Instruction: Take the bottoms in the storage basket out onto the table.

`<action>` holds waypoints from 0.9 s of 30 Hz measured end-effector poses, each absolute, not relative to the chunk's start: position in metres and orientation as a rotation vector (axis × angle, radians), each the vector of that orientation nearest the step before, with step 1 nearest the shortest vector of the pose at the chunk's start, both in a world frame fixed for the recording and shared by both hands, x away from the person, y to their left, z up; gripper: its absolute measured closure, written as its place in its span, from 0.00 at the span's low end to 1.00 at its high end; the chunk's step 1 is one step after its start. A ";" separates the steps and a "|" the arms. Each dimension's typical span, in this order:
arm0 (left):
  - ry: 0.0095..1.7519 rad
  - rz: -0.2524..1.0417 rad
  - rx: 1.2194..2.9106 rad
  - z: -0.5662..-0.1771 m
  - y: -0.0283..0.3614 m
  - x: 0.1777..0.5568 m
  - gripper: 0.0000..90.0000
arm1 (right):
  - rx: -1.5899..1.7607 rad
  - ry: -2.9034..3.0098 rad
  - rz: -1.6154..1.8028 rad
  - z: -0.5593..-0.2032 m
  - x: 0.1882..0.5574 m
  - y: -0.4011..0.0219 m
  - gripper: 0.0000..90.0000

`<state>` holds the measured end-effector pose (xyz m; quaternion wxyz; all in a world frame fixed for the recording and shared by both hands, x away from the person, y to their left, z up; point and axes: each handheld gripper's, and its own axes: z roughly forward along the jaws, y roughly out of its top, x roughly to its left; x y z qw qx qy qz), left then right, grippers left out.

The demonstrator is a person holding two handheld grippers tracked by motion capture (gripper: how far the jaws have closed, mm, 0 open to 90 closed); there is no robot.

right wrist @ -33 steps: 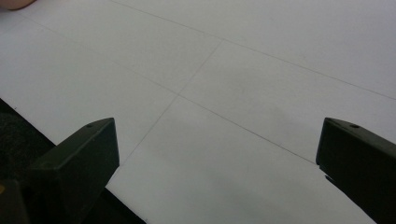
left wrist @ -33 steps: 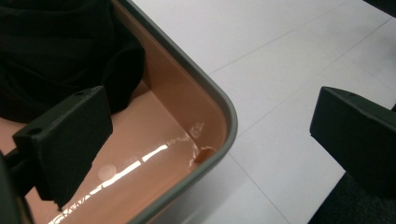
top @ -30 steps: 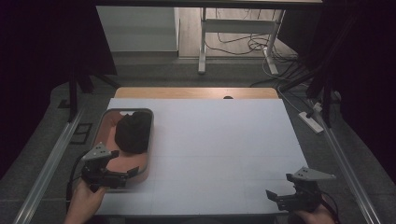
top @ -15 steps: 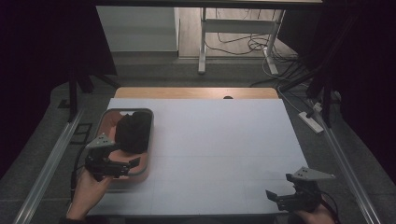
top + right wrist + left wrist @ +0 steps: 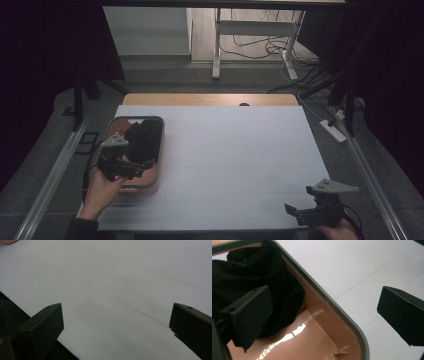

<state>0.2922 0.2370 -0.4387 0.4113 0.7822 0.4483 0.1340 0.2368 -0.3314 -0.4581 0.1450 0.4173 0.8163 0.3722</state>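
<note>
A grey-rimmed bin [image 5: 134, 119] with a salmon inside stands on the left of the white table [image 5: 240, 150]. A bunched black cloth [image 5: 145, 136] lies in its far half. My left gripper [image 5: 137, 166] hovers over the bin's near half, open. In the left gripper view one jaw is over the black cloth [image 5: 249, 272] and the other over the table outside the bin's rim [image 5: 352, 323], with the left gripper [image 5: 324, 305] holding nothing. My right gripper [image 5: 296, 214] is open and empty low over the table's near right corner; the right gripper view shows the right gripper [image 5: 115, 315] above bare table [image 5: 125, 277].
A wooden strip [image 5: 210, 99] runs along the table's far edge. Metal rails [image 5: 55, 170] flank both sides. A white power strip [image 5: 332, 130] lies on the floor at the right. A desk frame and cables [image 5: 260, 47] stand beyond the table.
My left gripper has moved forward from the bin's near end toward the black cloth. The right gripper has stayed in place.
</note>
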 end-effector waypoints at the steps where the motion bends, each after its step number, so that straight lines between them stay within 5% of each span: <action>1: 1.125 0.334 1.969 -0.438 0.237 0.294 0.01 | 1.200 2.353 1.071 -0.458 0.237 -0.331 0.00; 27: 1.077 0.260 1.998 -0.439 0.234 0.339 0.00 | 1.198 2.358 1.065 -0.458 0.237 -0.331 0.00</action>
